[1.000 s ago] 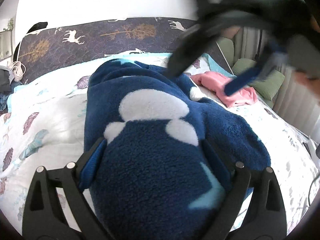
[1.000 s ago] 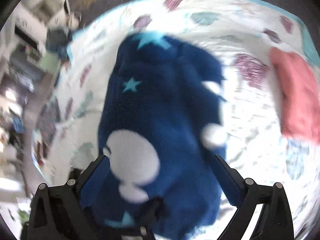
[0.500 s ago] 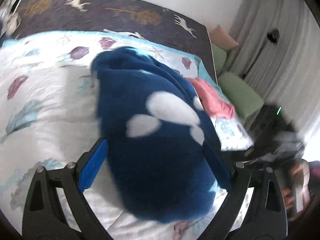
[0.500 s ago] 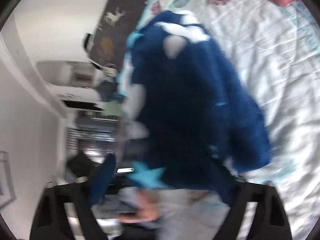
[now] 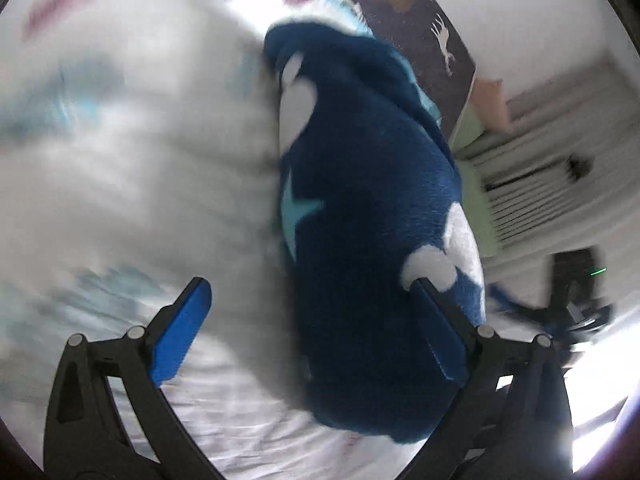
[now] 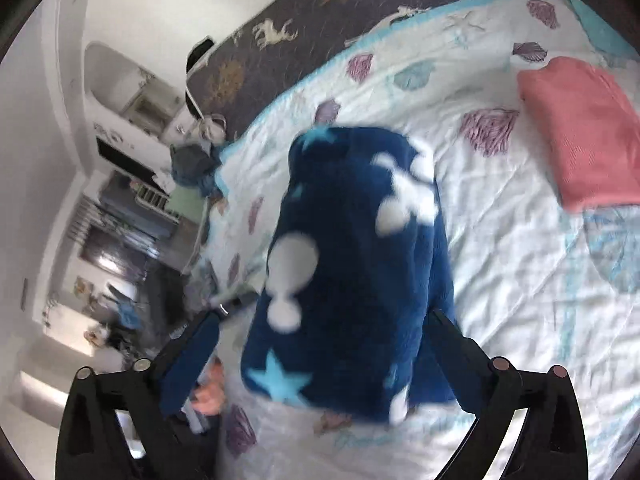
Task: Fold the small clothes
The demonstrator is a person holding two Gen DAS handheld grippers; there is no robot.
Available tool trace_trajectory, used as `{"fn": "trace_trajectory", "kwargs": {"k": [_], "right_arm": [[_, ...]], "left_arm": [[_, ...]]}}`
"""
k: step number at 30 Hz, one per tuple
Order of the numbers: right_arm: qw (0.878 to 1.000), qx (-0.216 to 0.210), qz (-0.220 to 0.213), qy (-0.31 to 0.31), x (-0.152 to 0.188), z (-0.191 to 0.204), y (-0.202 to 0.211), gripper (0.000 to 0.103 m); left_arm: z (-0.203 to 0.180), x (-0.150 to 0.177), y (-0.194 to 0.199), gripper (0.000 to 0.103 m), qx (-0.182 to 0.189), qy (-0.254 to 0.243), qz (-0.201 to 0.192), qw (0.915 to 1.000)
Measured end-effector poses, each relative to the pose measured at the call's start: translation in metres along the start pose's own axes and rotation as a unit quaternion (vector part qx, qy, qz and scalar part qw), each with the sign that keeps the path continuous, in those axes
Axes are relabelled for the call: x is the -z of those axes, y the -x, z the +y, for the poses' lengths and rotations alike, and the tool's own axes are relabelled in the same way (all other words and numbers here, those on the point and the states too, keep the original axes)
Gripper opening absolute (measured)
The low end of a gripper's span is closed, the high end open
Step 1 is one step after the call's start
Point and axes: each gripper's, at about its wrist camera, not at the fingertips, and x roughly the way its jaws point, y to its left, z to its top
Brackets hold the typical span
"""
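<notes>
- The left gripper (image 5: 306, 330) stands with its jaws wide apart over the quilt (image 5: 132, 168); the blue pad on the left hangs above bare bedding, the right finger lies against the edge of the blue fleece garment (image 5: 372, 216). Nothing is pinched. This view is smeared, so fine contact cannot be told.
- The blue fleece garment (image 6: 352, 264) lies as a narrow, bunched bundle in the middle of the quilt (image 6: 520, 280), its starred end nearest the tongs.
- The right gripper (image 6: 324, 354) has its jaws opening to full spread — the near end of the bundle sits between them, but the pads do not press on it.
- To the right, well apart, a pink cloth (image 6: 580, 132) lies already folded.
- To do this step well, I judge: let the fleece settle flat before taking it again, grip the two near corners — not the thick middle — and lay the fold slowly; plush fabric tends to spring back and slide.
</notes>
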Motion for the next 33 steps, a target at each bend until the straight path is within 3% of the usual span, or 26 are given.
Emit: {"fn": "trace_trajectory", "kwargs": {"k": [2, 8, 11, 13, 15, 20, 24, 26, 31, 33], "right_arm": [[0.998, -0.056, 0.020, -0.021, -0.010, -0.020, -0.009, 0.103], [0.987, -0.099, -0.012, -0.128, -0.025, -0.097, -0.031, 0.103], [0.976, -0.130, -0.016, -0.172, -0.033, -0.129, -0.046, 0.103], [0.977, -0.129, -0.008, -0.167, -0.044, -0.138, -0.054, 0.103], [0.982, -0.118, 0.019, -0.147, -0.057, -0.142, -0.068, 0.103], [0.980, -0.148, 0.089, -0.096, -0.081, -0.131, -0.111, 0.103], [0.980, -0.149, 0.123, -0.057, -0.090, -0.114, -0.135, 0.103], [0.982, -0.138, 0.127, -0.029, -0.088, -0.102, -0.143, 0.103], [0.981, -0.165, 0.105, -0.014, -0.079, -0.098, -0.150, 0.101], [0.980, -0.174, 0.097, -0.025, -0.072, -0.095, -0.149, 0.087]], "left_arm": [[0.016, 0.000, -0.010, 0.099, 0.052, 0.048, 0.020, 0.9973], [0.010, 0.000, -0.024, 0.102, 0.099, 0.051, 0.059, 0.9920], [-0.001, 0.002, -0.045, 0.102, 0.174, 0.045, 0.107, 0.9778], [-0.009, 0.003, -0.054, 0.102, 0.151, 0.029, 0.103, 0.9827], [-0.015, 0.001, -0.063, 0.103, 0.152, 0.014, 0.103, 0.9829], [-0.020, -0.002, -0.074, 0.103, 0.156, 0.008, 0.110, 0.9815], [-0.027, -0.006, -0.077, 0.103, 0.147, -0.013, 0.105, 0.9834], [-0.033, -0.006, -0.082, 0.103, 0.149, -0.024, 0.100, 0.9834], [-0.039, -0.016, -0.087, 0.103, 0.153, -0.029, 0.087, 0.9840], [-0.042, -0.018, -0.087, 0.103, 0.152, -0.035, 0.075, 0.9849]]}}
